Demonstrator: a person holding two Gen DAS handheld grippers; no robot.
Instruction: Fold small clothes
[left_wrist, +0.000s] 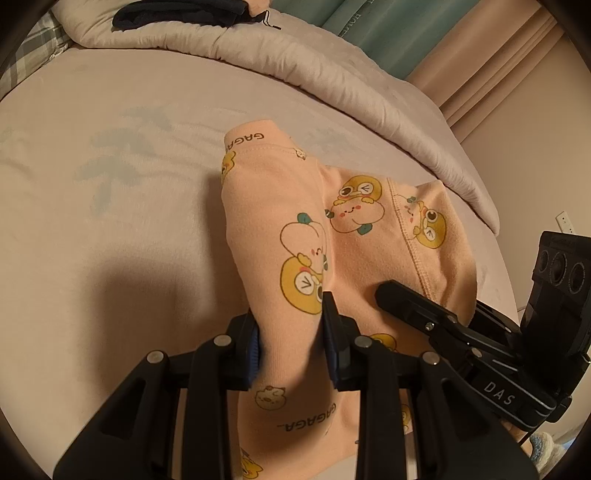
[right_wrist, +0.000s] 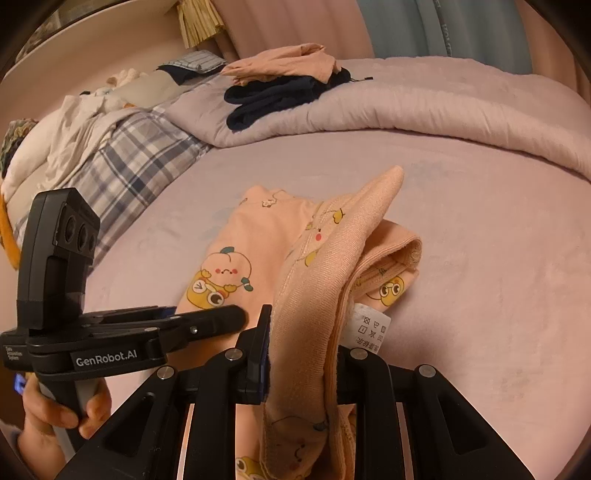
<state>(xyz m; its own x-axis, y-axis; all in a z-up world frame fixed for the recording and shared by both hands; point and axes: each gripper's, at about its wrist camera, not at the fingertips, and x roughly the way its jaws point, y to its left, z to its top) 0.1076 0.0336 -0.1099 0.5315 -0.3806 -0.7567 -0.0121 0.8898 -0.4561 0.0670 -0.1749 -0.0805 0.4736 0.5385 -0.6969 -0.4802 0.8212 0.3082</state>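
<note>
The left gripper (left_wrist: 291, 343) has its jaws closed on a thick bunch of the peach pants (left_wrist: 295, 236). The right gripper (right_wrist: 301, 354) has its jaws closed on the ribbed edge of the same pants, lifting it up. The rest of the pants lies on the bed (right_wrist: 480, 240), partly doubled over but still lumpy, so this fold looks only half done. Far off at 12 o'clock, a small pile of clothes (right_wrist: 284, 81) sits on the blanket (right_wrist: 443, 99), maybe already folded.
</note>
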